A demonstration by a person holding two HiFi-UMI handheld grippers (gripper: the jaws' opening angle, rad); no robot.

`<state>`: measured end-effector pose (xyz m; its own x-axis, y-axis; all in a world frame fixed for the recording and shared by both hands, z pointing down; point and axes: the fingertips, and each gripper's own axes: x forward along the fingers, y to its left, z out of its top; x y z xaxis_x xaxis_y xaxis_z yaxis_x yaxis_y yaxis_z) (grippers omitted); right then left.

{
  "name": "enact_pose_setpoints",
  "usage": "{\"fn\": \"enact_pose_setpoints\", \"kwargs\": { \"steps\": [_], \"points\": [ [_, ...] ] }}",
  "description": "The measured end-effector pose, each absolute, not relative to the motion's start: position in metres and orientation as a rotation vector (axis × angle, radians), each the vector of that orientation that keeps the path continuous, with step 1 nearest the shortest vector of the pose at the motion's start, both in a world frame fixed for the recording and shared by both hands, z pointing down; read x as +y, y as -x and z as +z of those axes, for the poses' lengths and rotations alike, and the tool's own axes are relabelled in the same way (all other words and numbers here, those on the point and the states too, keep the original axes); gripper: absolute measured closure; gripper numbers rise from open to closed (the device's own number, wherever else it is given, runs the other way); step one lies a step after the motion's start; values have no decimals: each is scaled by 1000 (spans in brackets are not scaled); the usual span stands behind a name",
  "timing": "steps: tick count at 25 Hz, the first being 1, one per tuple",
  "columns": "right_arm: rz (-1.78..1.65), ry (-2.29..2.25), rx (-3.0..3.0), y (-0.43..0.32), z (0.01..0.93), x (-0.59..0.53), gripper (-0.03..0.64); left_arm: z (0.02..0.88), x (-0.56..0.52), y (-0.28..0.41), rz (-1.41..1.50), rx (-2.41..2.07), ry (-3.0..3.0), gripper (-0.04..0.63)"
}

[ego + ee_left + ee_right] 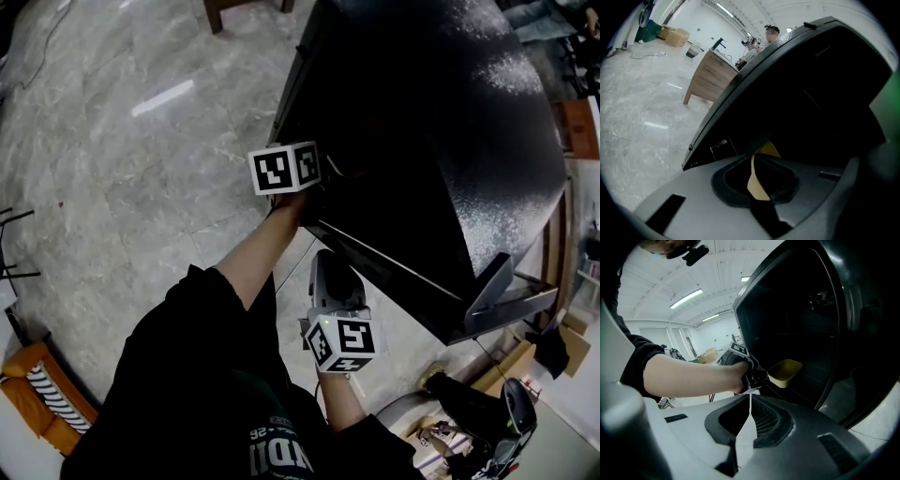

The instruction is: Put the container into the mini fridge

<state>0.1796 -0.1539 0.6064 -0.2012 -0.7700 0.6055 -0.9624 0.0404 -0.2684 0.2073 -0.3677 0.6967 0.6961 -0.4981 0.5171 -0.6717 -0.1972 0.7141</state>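
Note:
The black mini fridge (422,141) stands open and its inside is dark. The yellow container (785,372) hangs just inside the fridge (797,324), above a shelf. My left gripper (757,374) is shut on the container's near rim. In the left gripper view only a yellow edge of the container (768,149) shows past the left gripper (757,157). From the head view the left gripper (317,192) reaches into the opening, with the container hidden. My right gripper (325,258) hovers lower, in front of the fridge. The right gripper (750,397) is shut and holds nothing.
Pale marble floor (141,141) spreads to the left of the fridge. An orange chair (37,394) sits at the lower left. A wooden counter (710,77) and cardboard boxes (675,35) stand across the room, with a person (759,44) behind the counter.

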Motion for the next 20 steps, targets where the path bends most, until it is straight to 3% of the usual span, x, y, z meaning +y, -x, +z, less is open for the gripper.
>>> {"fn": "enact_pose_setpoints", "kwargs": {
  "steps": [20],
  "points": [
    [858, -1753, -2137, -128, 571, -141, 581, 632, -297, -104, 393, -919, -2149, 583]
  ]
}}
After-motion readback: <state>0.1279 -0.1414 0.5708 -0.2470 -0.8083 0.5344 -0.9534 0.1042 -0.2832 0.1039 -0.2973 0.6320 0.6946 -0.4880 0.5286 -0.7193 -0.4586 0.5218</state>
